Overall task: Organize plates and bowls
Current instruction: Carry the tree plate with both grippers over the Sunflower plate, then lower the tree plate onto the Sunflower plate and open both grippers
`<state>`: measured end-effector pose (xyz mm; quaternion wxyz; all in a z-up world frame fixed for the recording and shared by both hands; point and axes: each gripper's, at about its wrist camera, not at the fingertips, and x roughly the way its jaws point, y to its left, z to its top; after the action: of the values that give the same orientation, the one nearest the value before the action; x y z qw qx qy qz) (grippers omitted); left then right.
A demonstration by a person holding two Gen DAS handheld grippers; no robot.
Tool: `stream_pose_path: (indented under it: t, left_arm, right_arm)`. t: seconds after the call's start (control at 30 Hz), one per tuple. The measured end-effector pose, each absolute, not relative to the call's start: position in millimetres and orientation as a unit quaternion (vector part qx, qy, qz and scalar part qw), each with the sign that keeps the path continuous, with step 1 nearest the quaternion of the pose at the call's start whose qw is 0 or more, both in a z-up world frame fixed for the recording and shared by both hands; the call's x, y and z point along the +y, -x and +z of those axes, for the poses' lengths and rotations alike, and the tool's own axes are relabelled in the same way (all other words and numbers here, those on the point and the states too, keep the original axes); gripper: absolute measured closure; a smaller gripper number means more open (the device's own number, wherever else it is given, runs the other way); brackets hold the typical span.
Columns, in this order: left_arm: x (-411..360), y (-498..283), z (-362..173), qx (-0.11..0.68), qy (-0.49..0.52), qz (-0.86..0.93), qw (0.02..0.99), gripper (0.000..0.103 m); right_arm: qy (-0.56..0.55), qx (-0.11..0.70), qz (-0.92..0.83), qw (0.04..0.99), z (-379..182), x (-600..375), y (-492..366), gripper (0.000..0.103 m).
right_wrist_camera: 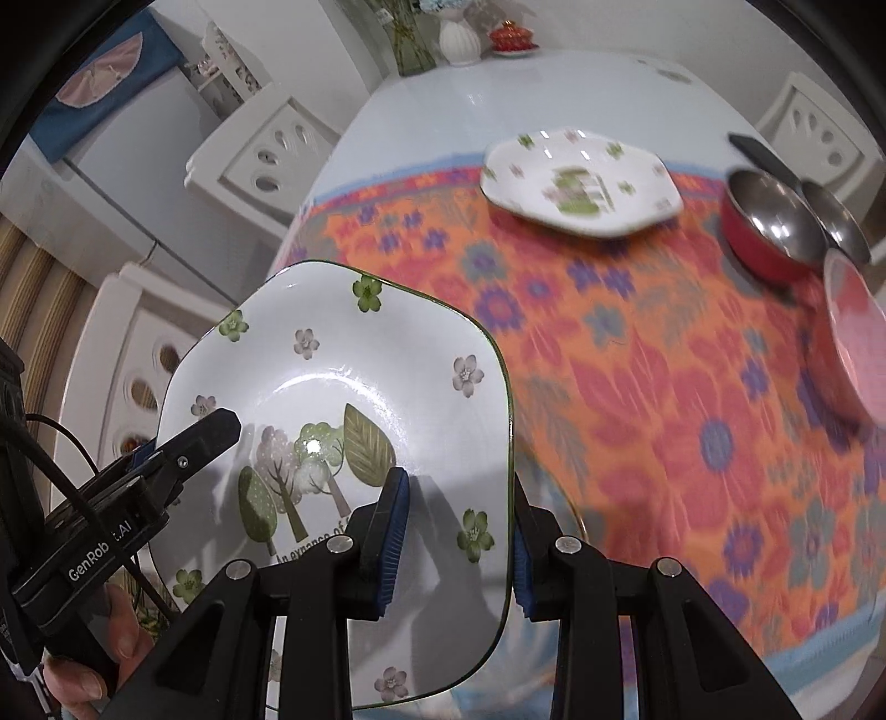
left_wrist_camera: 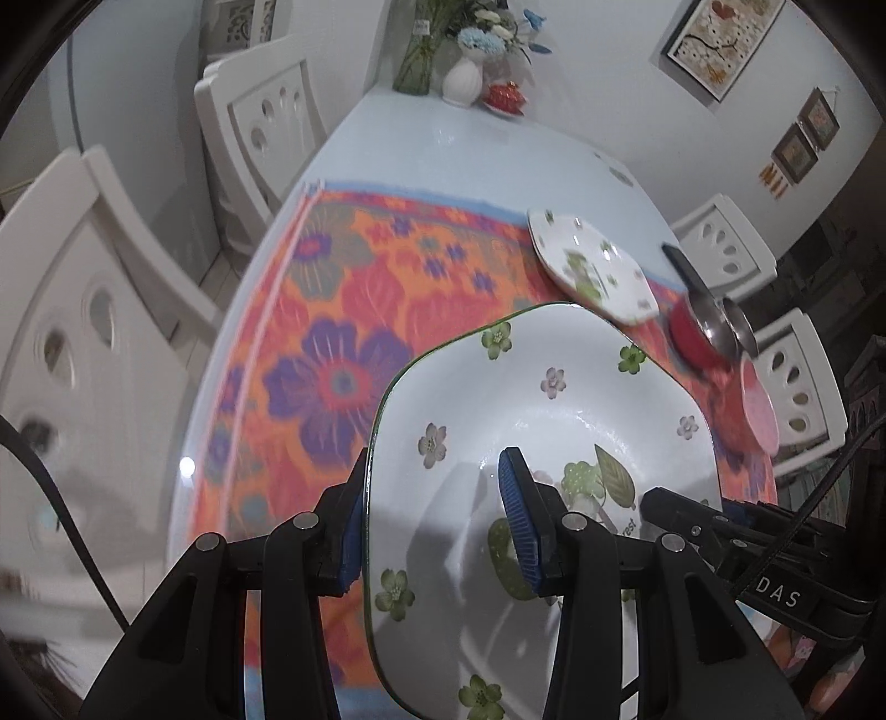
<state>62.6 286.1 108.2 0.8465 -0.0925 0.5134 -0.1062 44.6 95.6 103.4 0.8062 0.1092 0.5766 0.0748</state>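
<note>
Two grippers share one load: the left gripper [left_wrist_camera: 437, 518] clamps the left rim of a large floral plate [left_wrist_camera: 554, 399], one pad above the rim and one below, while the right gripper [right_wrist_camera: 459, 534] clamps the opposite rim of the same plate in the same way. The plate, white with a thin green edge, printed trees and small blossoms, is held above the near part of the table [right_wrist_camera: 443, 94] and carries nothing. A hand [right_wrist_camera: 111, 648] shows at the lower left of the right wrist view, around the handle of the left gripper.

Under the plate lies a bright orange tablecloth [right_wrist_camera: 637, 360] with purple and red flowers, covering the near half of the pale glossy table. Farther out on the cloth sits a smaller floral plate [right_wrist_camera: 581, 185], empty. To its right are a red bowl [right_wrist_camera: 767, 227] with a shiny metal inside, a second metal bowl [right_wrist_camera: 836, 219] just behind it, and a pink bowl [right_wrist_camera: 855, 327] nearer; all look empty.

At the far end stand a glass vase of flowers [left_wrist_camera: 421, 55], a white ribbed vase [left_wrist_camera: 462, 80] and a small red dish [left_wrist_camera: 505, 97]. White chairs [left_wrist_camera: 266, 116] ring the table, and framed pictures [left_wrist_camera: 720, 44] hang on the wall.
</note>
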Motion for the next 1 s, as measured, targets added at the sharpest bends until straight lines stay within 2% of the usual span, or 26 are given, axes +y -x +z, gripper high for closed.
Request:
stream_pose_path:
  t: [0.4,1.0]
  left_arm:
    - [267,1,70,0.551,0.101,-0.103,0.822,0.065]
    - [260,0,37,0.581,0.107,-0.103,0.8,0.065]
  right_arm:
    - [-0.09,0.608,0.061,0.787,76,80,19,0.071]
    - [-0.052,0.621,0.037,0.781,51,85,21,0.07]
